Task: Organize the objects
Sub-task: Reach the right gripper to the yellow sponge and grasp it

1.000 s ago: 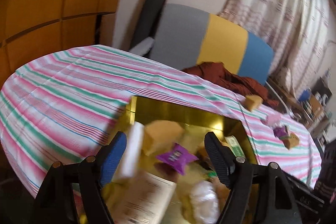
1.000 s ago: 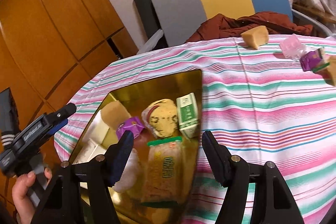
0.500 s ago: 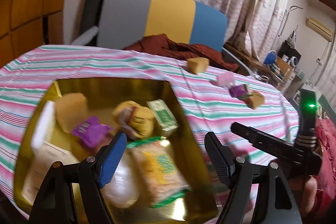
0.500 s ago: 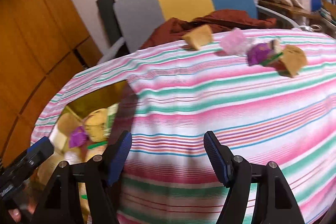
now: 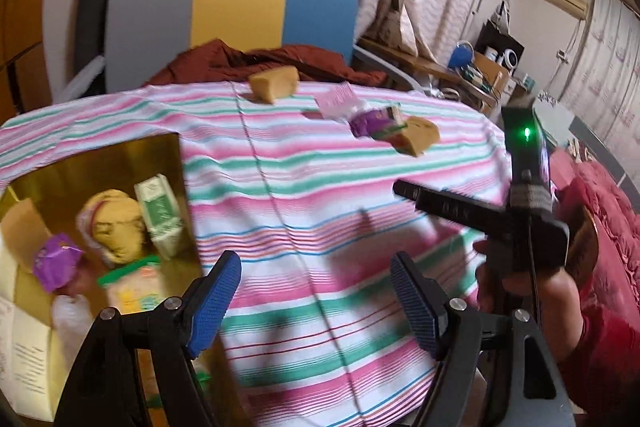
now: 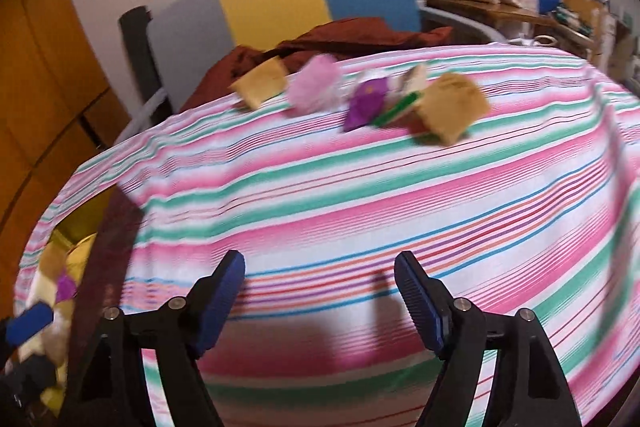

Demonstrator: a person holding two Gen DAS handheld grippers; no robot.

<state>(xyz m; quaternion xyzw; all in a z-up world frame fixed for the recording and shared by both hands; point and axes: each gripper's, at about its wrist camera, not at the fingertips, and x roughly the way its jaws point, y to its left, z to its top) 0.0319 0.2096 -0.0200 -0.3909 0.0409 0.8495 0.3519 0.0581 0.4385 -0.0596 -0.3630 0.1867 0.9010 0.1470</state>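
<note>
At the far left our gold tray (image 5: 100,163) sits on the striped counter (image 5: 320,211), already holding a tan bun packet (image 5: 114,223), a green-and-white carton (image 5: 158,213), a purple sachet (image 5: 56,261) and a green-sealed snack bag (image 5: 132,287); any printing on them is too blurred to read. Our left tongs (image 5: 316,301) hang wide and empty over bare cloth just right of the tray. Our right tongs (image 6: 320,301) are likewise spread wide, holding nothing, and face the far edge. There the unsorted things wait: a tan wedge (image 6: 262,83), a pink wrapper (image 6: 316,89), a purple sachet with a green strip (image 6: 370,103), and a tan packet (image 6: 452,107). We judge we are between placements; next calls for reaching across, closing on one far item, and carrying it to the tray.
</note>
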